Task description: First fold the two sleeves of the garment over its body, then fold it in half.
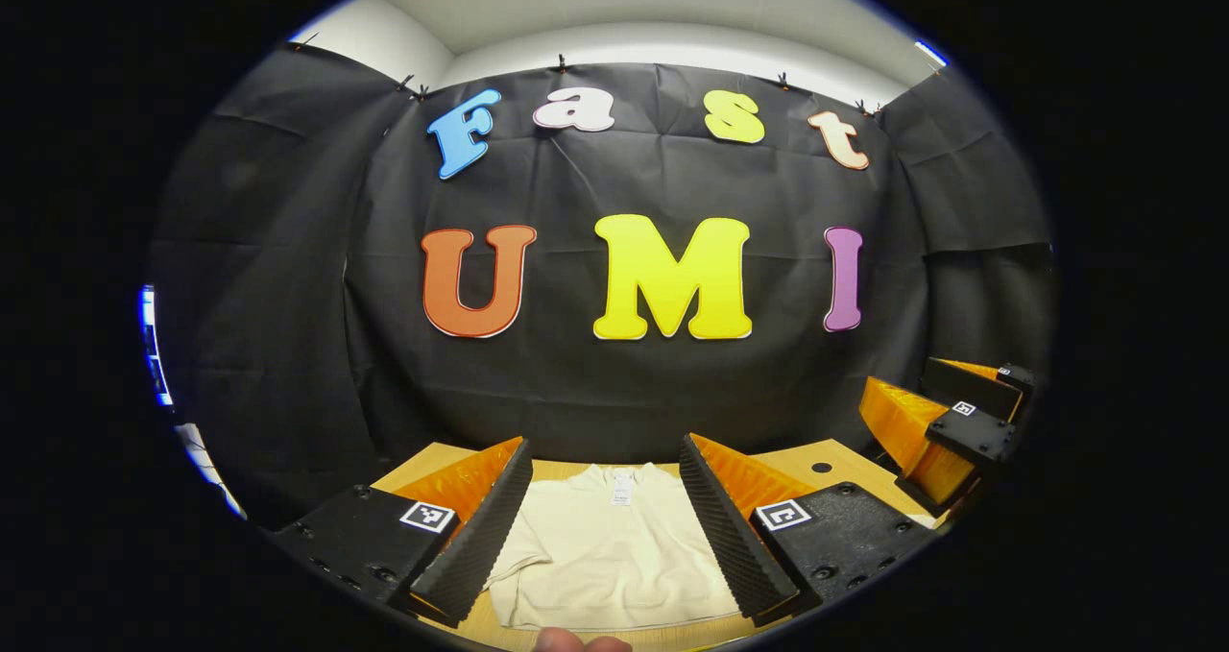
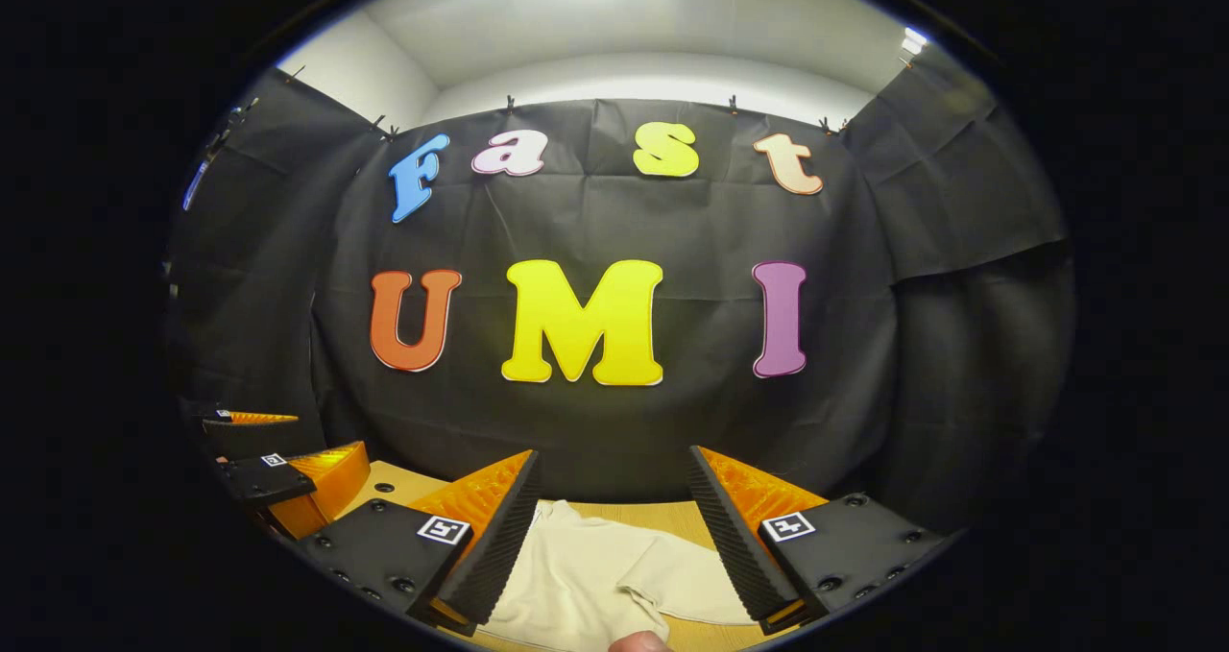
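A cream garment [image 1: 610, 546] lies flat on the wooden table [image 1: 845, 460], its collar and label toward the wall. My left gripper [image 1: 607, 527] hovers open above it, fingers wide apart with the body of the garment showing between them. In the right gripper view the garment [image 2: 595, 575] shows with one sleeve lying out to the right. My right gripper [image 2: 607, 546] is open above that part, nothing between its fingers. The right gripper [image 1: 946, 426] shows far right in the left gripper view. The left gripper [image 2: 288, 484] shows low left in the right gripper view.
The black cloth wall stands close behind the table. Small dark holes [image 1: 821, 467] mark the tabletop near its far edge. A fingertip [image 1: 576, 642] shows at the bottom of the left gripper view, and another fingertip [image 2: 638, 642] in the right gripper view.
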The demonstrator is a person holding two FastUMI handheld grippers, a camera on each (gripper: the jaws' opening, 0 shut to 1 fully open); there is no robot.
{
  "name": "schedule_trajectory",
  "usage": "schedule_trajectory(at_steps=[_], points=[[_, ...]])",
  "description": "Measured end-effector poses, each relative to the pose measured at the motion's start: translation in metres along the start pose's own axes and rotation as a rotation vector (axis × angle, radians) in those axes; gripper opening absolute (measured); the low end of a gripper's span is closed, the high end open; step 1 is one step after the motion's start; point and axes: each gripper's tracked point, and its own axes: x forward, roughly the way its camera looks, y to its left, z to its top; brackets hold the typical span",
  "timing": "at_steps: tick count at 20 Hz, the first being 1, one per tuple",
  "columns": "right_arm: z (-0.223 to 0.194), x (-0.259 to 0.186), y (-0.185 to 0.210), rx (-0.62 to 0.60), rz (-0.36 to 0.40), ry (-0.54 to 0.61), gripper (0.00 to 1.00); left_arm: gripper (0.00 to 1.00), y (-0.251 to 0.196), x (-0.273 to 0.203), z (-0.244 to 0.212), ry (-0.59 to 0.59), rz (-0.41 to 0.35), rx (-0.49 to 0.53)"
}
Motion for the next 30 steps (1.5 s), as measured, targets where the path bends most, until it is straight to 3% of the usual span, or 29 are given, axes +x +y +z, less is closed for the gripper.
schedule_trajectory(at_steps=[5, 13, 25, 30], points=[[-0.012, 0.006, -0.020, -0.011, 0.050, 0.026, 0.94, 0.98, -0.004, -0.004, -0.011, 0.028, 0.004, 0.011], [-0.058, -0.007, -0.127, -0.050, 0.010, 0.165, 0.94, 0.98, -0.027, -0.010, -0.042, 0.111, -0.019, 0.029], [-0.220, -0.061, -0.310, -0.043, -0.116, 0.640, 0.94, 0.98, -0.075, 0.001, -0.070, 0.212, -0.067, 0.067], [-0.294, -0.078, -0.342, -0.042, -0.126, 0.843, 0.94, 0.98, -0.076, 0.005, -0.082, 0.260, -0.058, 0.083]])
